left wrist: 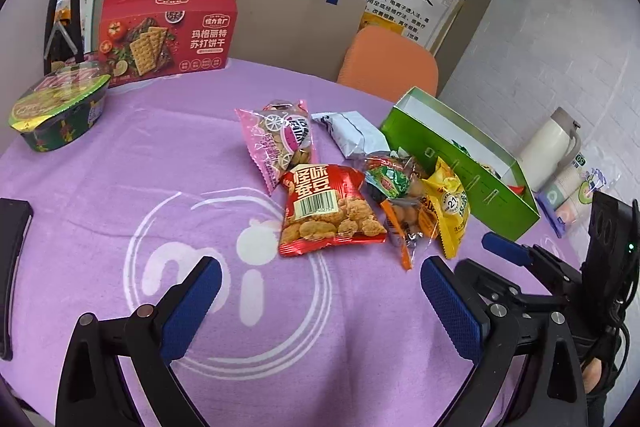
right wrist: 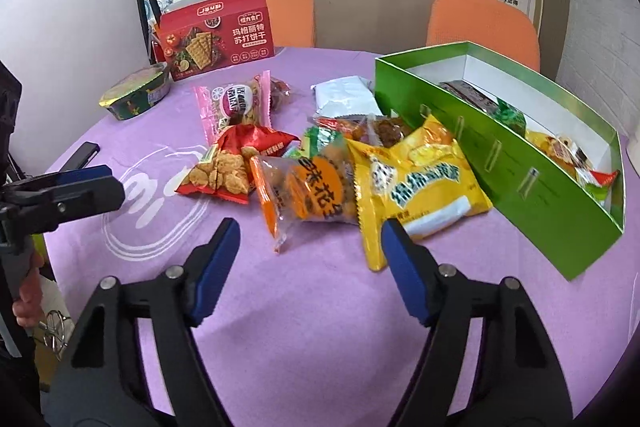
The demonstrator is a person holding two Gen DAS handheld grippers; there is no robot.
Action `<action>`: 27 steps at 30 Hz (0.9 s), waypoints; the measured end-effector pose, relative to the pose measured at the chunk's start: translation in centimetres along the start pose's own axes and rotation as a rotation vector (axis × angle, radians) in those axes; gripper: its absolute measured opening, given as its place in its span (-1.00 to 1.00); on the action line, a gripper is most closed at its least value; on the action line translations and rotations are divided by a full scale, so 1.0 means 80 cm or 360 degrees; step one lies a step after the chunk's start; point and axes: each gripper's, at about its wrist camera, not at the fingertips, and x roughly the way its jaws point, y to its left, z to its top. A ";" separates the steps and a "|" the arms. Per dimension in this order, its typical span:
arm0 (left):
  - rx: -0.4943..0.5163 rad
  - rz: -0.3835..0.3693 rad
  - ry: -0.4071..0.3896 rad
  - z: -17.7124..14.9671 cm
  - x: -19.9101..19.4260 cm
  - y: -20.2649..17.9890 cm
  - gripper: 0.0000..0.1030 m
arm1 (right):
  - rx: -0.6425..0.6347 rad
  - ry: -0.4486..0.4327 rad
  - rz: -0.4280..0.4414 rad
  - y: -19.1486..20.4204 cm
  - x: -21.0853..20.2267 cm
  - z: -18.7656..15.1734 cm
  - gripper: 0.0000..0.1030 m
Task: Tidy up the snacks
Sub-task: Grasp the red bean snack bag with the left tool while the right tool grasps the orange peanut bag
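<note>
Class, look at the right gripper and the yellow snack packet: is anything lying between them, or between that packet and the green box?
Nothing visible blocks either path. The right gripper is open over bare purple cloth, with the yellow packet just ahead of its right finger. The packet's far edge lies against the green box, whose top is open.

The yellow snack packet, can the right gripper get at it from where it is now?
Probably yes. The right gripper is open and empty, and the yellow snack packet lies on top of the pile just ahead of its fingertips, with only bare purple tablecloth between them.
</note>
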 end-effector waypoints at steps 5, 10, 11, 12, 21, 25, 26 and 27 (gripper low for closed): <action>0.0020 -0.0023 -0.0002 0.002 -0.003 0.007 0.97 | -0.0144 0.0016 -0.0079 0.026 0.031 0.020 0.42; 0.0017 -0.0038 0.0002 0.004 -0.002 0.009 0.97 | -0.0065 0.0044 -0.0078 0.009 0.041 0.021 -0.15; 0.0022 -0.0047 0.0004 0.004 -0.002 0.008 0.97 | -0.0050 0.0033 -0.0047 0.006 0.033 0.019 -0.34; 0.0029 -0.0051 0.0007 0.004 -0.002 0.007 0.97 | -0.0045 0.0022 -0.0037 0.006 0.025 0.017 -0.36; 0.0120 -0.0045 0.0058 0.027 0.046 -0.017 0.97 | 0.0037 0.0056 0.0069 -0.013 -0.011 -0.014 -0.91; 0.0149 0.0025 0.0095 0.047 0.080 -0.022 0.89 | 0.0141 0.0029 0.0142 -0.021 -0.020 -0.014 -0.36; 0.0138 0.0030 0.0117 0.052 0.091 -0.021 0.83 | 0.0141 0.0021 0.0139 -0.020 -0.022 -0.013 -0.28; 0.0118 0.0034 0.0142 0.055 0.098 -0.018 0.67 | 0.0127 0.0014 0.0131 -0.018 -0.022 -0.011 -0.25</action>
